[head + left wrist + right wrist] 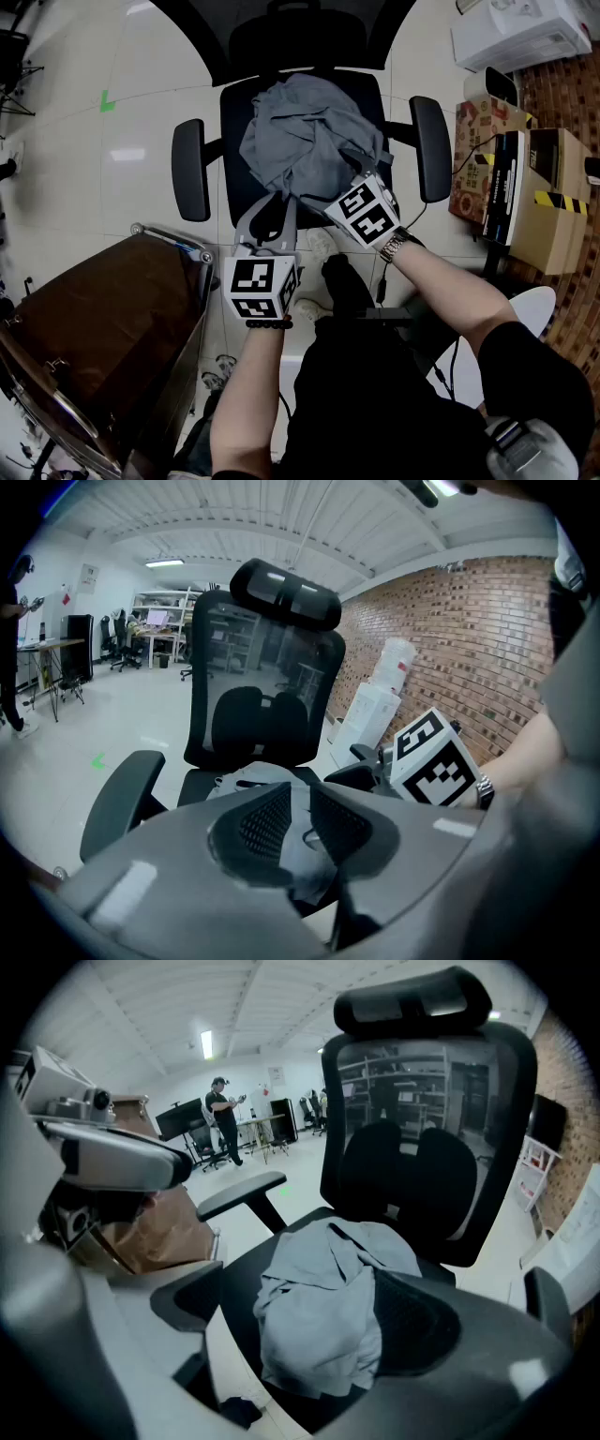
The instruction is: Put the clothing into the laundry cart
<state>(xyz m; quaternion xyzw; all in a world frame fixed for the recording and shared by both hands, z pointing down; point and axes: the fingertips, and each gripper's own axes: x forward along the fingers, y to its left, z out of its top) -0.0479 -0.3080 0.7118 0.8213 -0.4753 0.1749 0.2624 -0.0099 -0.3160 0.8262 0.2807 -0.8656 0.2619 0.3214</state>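
A crumpled grey piece of clothing (305,141) lies on the seat of a black office chair (190,169). My right gripper (361,167) hangs over its front right part with the jaws wide apart. In the right gripper view the clothing (323,1316) fills the space between them, and the right gripper (300,1312) pads do not press on it. My left gripper (270,199) is at the clothing's front edge. In its own view the left gripper (297,808) jaws leave only a narrow slit with grey clothing (248,780) showing in it; whether it is pinched I cannot tell.
The laundry cart (173,239), a brown bag in a metal frame, stands at the lower left beside the chair and shows as the brown bag (155,1232) in the right gripper view. Cardboard boxes (544,197) stand against the brick wall on the right. A person (222,1115) stands far off.
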